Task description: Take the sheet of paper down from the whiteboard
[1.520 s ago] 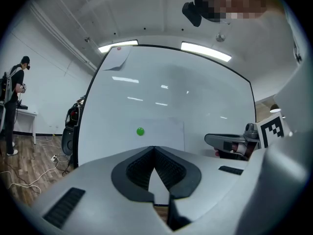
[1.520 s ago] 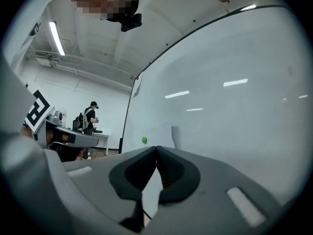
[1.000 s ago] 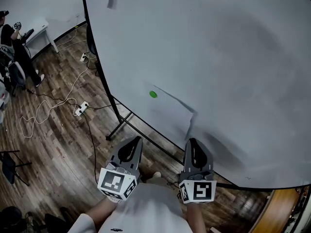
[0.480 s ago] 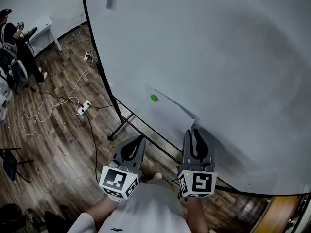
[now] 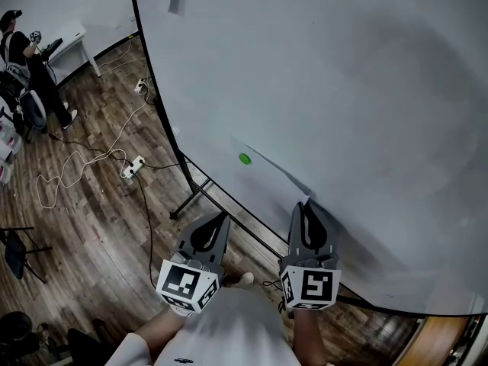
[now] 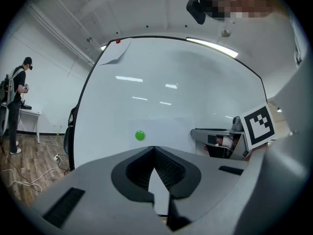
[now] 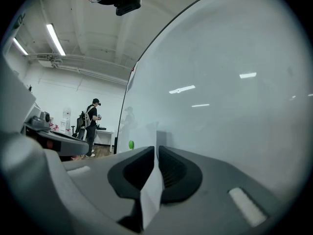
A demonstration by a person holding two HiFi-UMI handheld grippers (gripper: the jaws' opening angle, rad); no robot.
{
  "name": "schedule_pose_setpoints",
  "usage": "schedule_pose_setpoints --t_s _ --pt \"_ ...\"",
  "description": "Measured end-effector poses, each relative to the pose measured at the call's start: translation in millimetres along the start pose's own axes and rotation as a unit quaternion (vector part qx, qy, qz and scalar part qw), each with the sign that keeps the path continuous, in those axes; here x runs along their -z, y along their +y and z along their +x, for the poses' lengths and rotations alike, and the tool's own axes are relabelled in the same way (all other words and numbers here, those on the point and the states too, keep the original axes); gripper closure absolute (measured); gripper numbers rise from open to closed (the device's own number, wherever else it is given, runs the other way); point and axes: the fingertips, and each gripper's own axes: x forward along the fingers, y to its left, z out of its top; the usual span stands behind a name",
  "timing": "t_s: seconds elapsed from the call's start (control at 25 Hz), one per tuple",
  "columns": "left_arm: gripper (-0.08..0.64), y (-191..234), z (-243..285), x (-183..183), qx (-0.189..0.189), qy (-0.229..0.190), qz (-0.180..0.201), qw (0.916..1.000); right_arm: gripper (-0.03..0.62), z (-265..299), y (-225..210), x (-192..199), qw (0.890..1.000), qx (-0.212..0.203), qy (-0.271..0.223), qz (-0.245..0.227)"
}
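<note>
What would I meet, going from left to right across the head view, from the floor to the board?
standing person → power strip → left gripper → green magnet → right gripper, gripping the sheet of paper

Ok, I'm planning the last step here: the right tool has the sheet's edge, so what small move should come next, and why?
Probably draw the right tool back from the whiteboard, sliding the sheet of paper out from under the green magnet. The sheet's edge is clamped in that tool, the magnet pins its far corner, and the left tool is shut and empty.
</note>
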Motion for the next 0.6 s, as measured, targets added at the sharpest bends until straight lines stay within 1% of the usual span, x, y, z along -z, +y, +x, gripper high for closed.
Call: schedule_pose_setpoints --t_s 0.04,0.08,0.32,0.6 --pt "0.554 -0.4 0.1 0.5 0.000 0.000 0.000 1.0000 0.570 -0.7 -0.1 1.6 1.000 0.001 0.001 -0.001" --pt "0.554 -0.9 0.4 0.6 0.001 -0.001 -0.001 1.0000 0.580 -1.0 0.0 2.9 1.000 0.000 0.002 0.001" --pt "0.554 -2.9 4.3 -0.7 -0.001 -0.004 -0.001 1.0000 0.581 -1.1 -1.4 2.0 1.000 -0.009 0.001 0.007" --pt "0.552 4.0 11.5 -4.6 -0.021 -0.007 0.008 0.9997 0.581 -2.7 -0.8 0.5 1.000 -0.018 -0.002 0.014"
